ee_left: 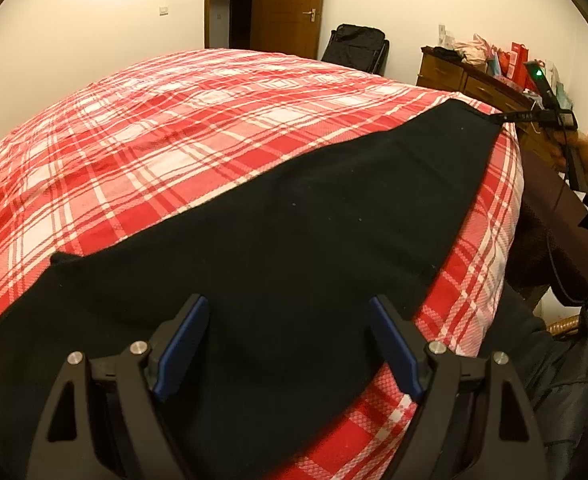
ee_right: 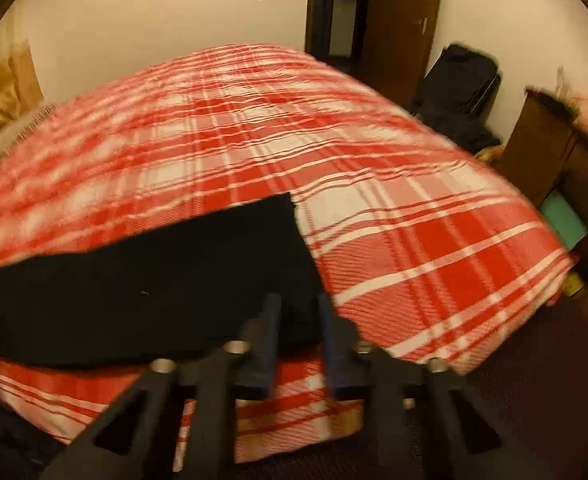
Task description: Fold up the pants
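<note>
Pants (ee_left: 294,232) lie flat as one long black strip on the bed (ee_left: 174,140), near its front edge, over the red and white plaid cover. Their long axis runs along that edge, from the left tongs (ee_left: 290,344) across to the right tongs (ee_left: 534,117). In the left wrist view the strip begins under the left tongs and narrows away toward the far right corner, where the right tongs meet its end.

Left tongs are spread wide, blue pads (ee_left: 182,352) apart, hovering over the near end with cloth below and between them, pinching nothing that I can see. Right tongs, seen from the left wrist view, appear pressed together at the corner of the far end; a small tab or strap there seems caught in them. In the right wrist view the right tongs (ee_right: 300,336) sit at the right-hand corner of the strip with only a narrow gap, and I judge they are pinching that corner, though blur leaves it unsure.

Each hand is thus nearest its own end, so a fold would carry one end along the strip toward the other.

Hard to make out: the right wrist view is smeared; which end is the waistband I cannot tell; the left end is cut off by the frame and the tongs
</note>
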Available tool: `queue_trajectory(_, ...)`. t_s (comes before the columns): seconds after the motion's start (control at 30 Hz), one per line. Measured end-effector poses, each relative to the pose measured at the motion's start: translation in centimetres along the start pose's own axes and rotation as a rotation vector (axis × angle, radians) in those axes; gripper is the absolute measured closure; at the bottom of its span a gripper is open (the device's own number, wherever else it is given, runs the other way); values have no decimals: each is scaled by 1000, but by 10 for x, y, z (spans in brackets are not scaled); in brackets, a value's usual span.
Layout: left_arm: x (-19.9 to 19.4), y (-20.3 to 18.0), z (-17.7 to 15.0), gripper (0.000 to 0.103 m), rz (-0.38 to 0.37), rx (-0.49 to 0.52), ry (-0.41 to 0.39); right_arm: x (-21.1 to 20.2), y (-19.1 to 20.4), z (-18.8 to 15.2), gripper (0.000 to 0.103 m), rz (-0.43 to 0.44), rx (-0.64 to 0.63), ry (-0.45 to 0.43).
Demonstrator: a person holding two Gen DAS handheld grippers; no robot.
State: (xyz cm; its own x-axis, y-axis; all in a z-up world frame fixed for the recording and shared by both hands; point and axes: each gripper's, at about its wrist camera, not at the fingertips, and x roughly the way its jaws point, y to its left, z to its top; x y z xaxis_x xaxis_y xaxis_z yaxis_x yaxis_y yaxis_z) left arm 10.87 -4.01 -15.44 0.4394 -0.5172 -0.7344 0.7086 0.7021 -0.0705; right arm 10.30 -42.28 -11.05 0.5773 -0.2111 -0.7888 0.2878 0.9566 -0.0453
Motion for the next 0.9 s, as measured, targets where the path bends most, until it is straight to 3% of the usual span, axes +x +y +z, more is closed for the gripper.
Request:
queue_trajectory(0.13, 3, 1, 3, 18, 29, -7, 13, 7, -8, 2, 101, -78, -9, -1)
queue_trajectory(0.17, 5, 2, 4, 18, 42, -12, 20, 17, -16, -2, 101, -62, 17, 35)
queue_trajectory(0.27, 9, 4, 4, 18, 52, -31, 35, 17, -26, -3, 102, -6, 58, 25)
queue_trajectory(0.57, 10, 2, 4, 17, 64, -21, 48, 0, -27, -2, 99, 15, 96, -10)
queue_trajectory(0.6, 10, 3, 4, 17, 64, -23, 49, -1, -27, 0, 92, 22, 101, -21)
queue_trajectory(0.67, 10, 3, 4, 17, 68, -22, 52, -4, -27, 4, 64, 38, 112, -38)
queue_trajectory(0.7, 10, 2, 4, 17, 69, -20, 53, -6, -28, 6, 43, 57, 129, -48)
queue_trajectory(0.73, 11, 2, 4, 17, 70, -18, 55, -10, -29, 8, 37, 101, 155, -71)
queue_trajectory(0.8, 11, 1, 4, 17, 76, -13, 57, -10, -29, 11, 37, 156, 168, -80)
queue_trajectory(0.9, 13, 1, 4, 16, 80, -10, 61, -4, -22, 15, 37, 174, 159, -63)
